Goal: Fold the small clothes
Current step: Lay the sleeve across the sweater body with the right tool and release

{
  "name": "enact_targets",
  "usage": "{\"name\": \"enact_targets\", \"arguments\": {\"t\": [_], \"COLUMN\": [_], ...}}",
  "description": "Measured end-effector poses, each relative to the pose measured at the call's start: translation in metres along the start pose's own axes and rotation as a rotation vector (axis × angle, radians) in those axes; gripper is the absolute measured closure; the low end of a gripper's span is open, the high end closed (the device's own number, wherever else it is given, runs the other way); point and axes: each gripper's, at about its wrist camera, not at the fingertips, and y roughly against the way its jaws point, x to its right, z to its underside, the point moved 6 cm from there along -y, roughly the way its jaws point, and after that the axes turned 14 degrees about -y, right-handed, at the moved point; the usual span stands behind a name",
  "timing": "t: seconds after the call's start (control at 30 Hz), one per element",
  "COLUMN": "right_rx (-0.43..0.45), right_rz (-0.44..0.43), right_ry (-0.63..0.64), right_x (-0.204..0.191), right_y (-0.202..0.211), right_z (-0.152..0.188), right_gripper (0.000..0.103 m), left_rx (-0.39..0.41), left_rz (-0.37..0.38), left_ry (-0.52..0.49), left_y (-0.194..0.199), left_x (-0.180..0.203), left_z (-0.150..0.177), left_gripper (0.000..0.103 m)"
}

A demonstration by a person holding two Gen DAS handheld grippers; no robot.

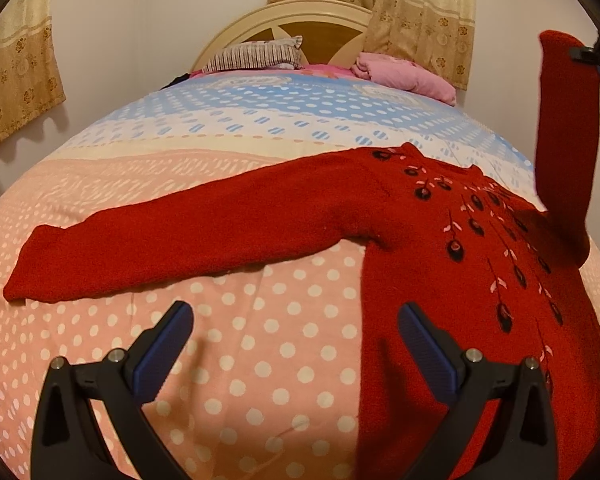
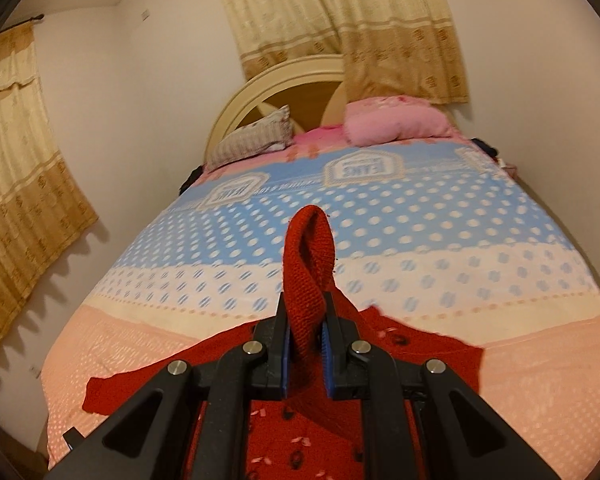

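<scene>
Red sweater (image 1: 440,240) lies flat on the bed (image 1: 260,360); my right hand-held gripper (image 2: 305,344) pinches its raised sleeve (image 2: 306,264), ready to cross leftward over the body, while my left hand-held gripper (image 1: 296,340) waits wide open.

Lying spread on the bed (image 1: 260,360): sweater (image 1: 440,280), one sleeve (image 1: 160,248) stretching left, the other sleeve (image 2: 306,272) rising at right, pinched in the right gripper (image 2: 305,344). Hovering before it, above the bedspread: left gripper (image 1: 296,344), gaping. Resting behind, against the headboard (image 1: 300,16): two pillows (image 1: 256,56).
</scene>
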Motion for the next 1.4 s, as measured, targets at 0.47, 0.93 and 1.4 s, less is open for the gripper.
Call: {"name": "enact_targets", "arguments": {"t": [0.47, 0.93, 1.4], "right_rx": [-0.177, -0.278, -0.115], "right_rz": [-0.088, -0.06, 0.111], "right_ry": [0.044, 0.075, 0.054], "right_x": [-0.058, 0.022, 0.126], "right_y": [-0.115, -0.115, -0.05], "right_z": [0.106, 0.171, 0.173], "right_gripper": [0.09, 0.036, 0.036], "left_rx": [0.011, 0.055, -0.078], "left_rz": [-0.006, 0.09, 0.203], "left_ry": [0.004, -0.056, -0.062], "left_y": [0.001, 0.004, -0.083], "left_x": [-0.007, 0.008, 0.056], "left_z": [0.0, -0.031, -0.059], "left_gripper": [0.0, 0.0, 0.077]}}
